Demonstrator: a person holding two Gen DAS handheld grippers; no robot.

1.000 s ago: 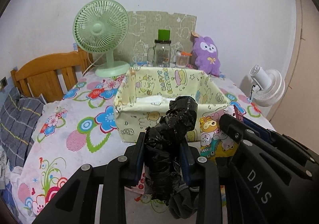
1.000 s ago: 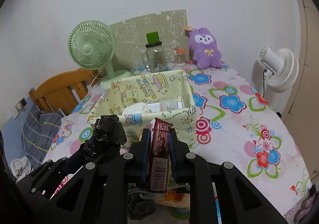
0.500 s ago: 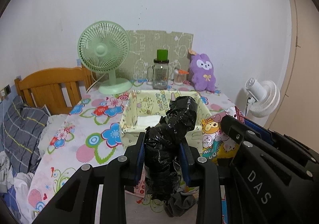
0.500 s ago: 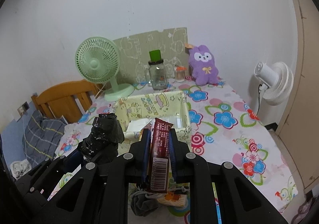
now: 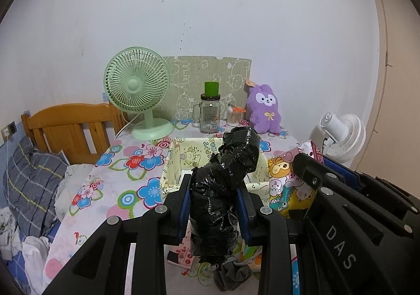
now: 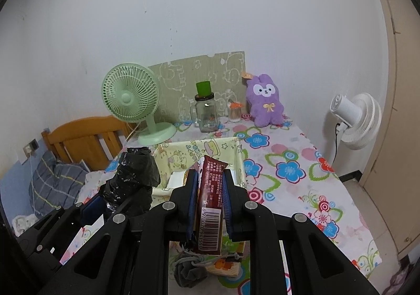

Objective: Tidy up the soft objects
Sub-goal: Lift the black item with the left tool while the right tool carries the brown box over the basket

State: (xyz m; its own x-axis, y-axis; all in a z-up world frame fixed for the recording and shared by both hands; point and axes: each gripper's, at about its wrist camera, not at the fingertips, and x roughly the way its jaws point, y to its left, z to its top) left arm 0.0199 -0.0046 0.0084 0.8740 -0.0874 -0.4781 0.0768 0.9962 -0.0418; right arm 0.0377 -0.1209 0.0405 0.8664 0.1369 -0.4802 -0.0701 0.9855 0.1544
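My left gripper (image 5: 214, 187) is shut on a crumpled black plastic bag roll (image 5: 223, 190), held high above the table; the roll also shows in the right wrist view (image 6: 134, 179). My right gripper (image 6: 210, 182) is shut on a dark red snack packet (image 6: 211, 205) with a barcode, seen from the left wrist view as a colourful cartoon packet (image 5: 286, 182). A pale yellow fabric basket (image 5: 170, 171) stands on the table beyond both grippers, also in the right wrist view (image 6: 236, 148), with white items inside. A grey drawstring pouch (image 6: 187, 271) lies below the grippers.
At the back stand a green fan (image 5: 136, 90), a glass jar with green lid (image 5: 210, 116), a small pot of swabs (image 5: 233, 116) and a purple plush rabbit (image 5: 265, 108). A white fan (image 6: 354, 119) is right of the table. A wooden chair (image 5: 68, 129) and bedding are left.
Both grippers have risen and drawn back from the basket, each holding its item; the basket and table look smaller and farther away.
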